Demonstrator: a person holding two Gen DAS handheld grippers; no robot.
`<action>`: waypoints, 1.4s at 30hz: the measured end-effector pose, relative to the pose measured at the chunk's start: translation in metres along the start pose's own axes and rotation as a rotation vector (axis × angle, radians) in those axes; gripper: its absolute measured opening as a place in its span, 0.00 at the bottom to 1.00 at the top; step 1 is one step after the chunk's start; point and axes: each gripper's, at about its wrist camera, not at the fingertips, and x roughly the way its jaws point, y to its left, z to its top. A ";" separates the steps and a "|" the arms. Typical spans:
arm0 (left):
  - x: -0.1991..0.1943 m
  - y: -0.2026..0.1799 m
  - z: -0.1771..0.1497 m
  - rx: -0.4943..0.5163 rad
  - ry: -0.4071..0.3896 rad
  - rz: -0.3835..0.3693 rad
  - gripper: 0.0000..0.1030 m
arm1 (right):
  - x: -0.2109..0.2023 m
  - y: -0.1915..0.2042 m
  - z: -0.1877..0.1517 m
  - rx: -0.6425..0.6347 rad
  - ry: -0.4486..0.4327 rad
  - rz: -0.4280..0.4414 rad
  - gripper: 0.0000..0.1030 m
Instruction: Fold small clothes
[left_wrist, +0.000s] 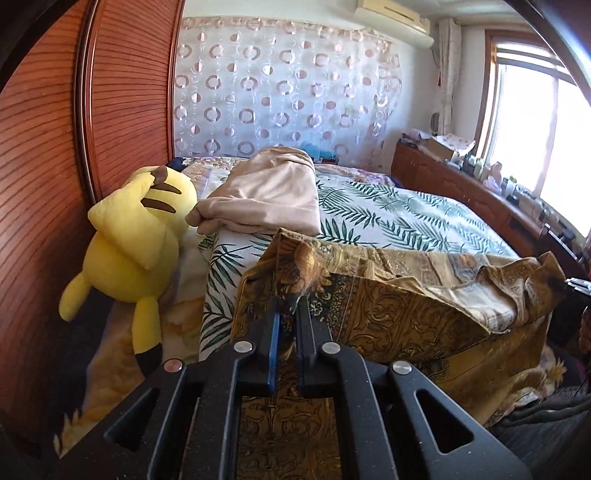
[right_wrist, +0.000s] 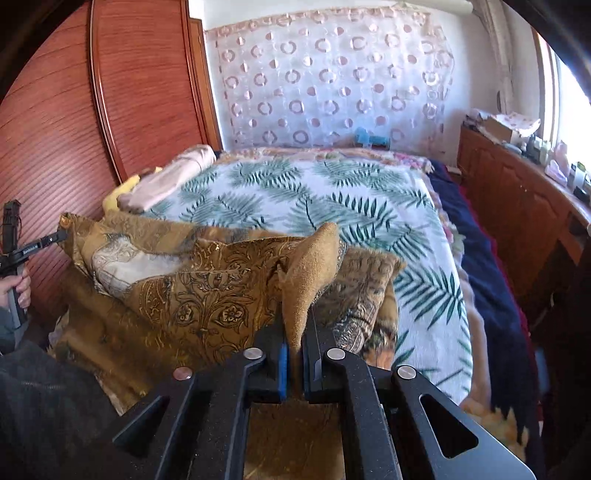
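A gold and brown patterned garment (left_wrist: 399, 302) hangs stretched above the near end of the bed. My left gripper (left_wrist: 290, 314) is shut on its left corner. My right gripper (right_wrist: 299, 332) is shut on its right corner, which sticks up as a tan point (right_wrist: 314, 266) between the fingers. In the right wrist view the garment (right_wrist: 192, 288) spans left to the left gripper (right_wrist: 55, 236), held in a hand. A folded beige garment (left_wrist: 266, 199) lies on the bed farther back; it also shows in the right wrist view (right_wrist: 170, 177).
The bed has a white cover with green leaf print (right_wrist: 332, 206). A yellow plush toy (left_wrist: 136, 236) lies by the wooden headboard (left_wrist: 44, 166) on the left. A wooden cabinet (right_wrist: 517, 206) with clutter runs along the right under the window. A dark blue blanket (right_wrist: 476, 273) hangs off the bed's right side.
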 end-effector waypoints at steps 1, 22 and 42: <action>-0.001 0.001 -0.001 0.006 -0.005 -0.002 0.07 | 0.000 0.000 0.001 -0.005 0.003 -0.021 0.05; 0.029 0.006 0.051 0.054 -0.012 0.004 0.80 | -0.047 -0.009 0.041 -0.013 -0.108 -0.171 0.61; 0.132 0.018 0.056 0.074 0.242 -0.020 0.75 | 0.053 -0.057 0.060 0.102 0.134 -0.109 0.69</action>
